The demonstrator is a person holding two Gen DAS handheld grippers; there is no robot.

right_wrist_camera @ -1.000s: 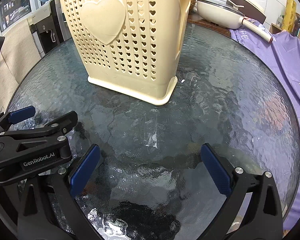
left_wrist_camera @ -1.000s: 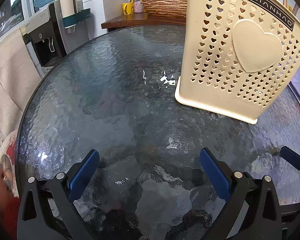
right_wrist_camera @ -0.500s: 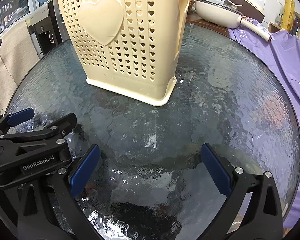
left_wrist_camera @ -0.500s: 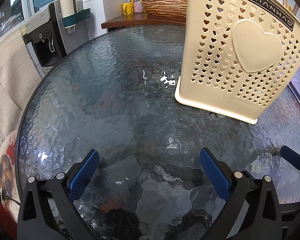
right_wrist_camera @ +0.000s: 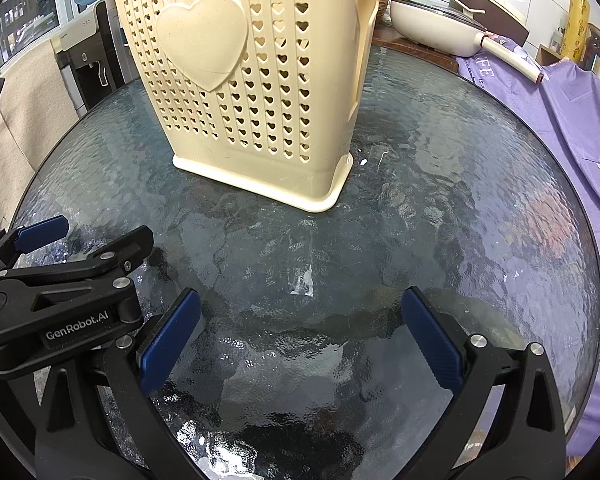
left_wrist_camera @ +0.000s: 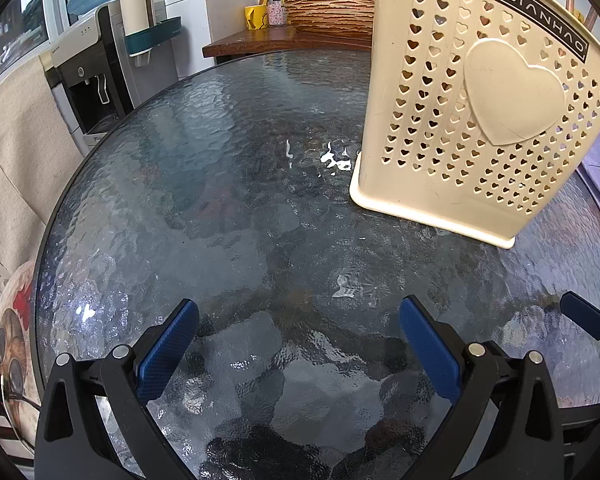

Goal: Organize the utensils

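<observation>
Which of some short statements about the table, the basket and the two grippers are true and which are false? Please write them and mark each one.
1. The cream basket stands upright on the glass table. True.
2. The left gripper is shut on a spoon. False: its fingers are wide apart with nothing between them.
3. The right gripper is open and holds nothing. True.
4. Forks lie on the glass in front of the basket. False: no utensils are visible on the table.
5. A white pan sits behind the table on the right. True.
</observation>
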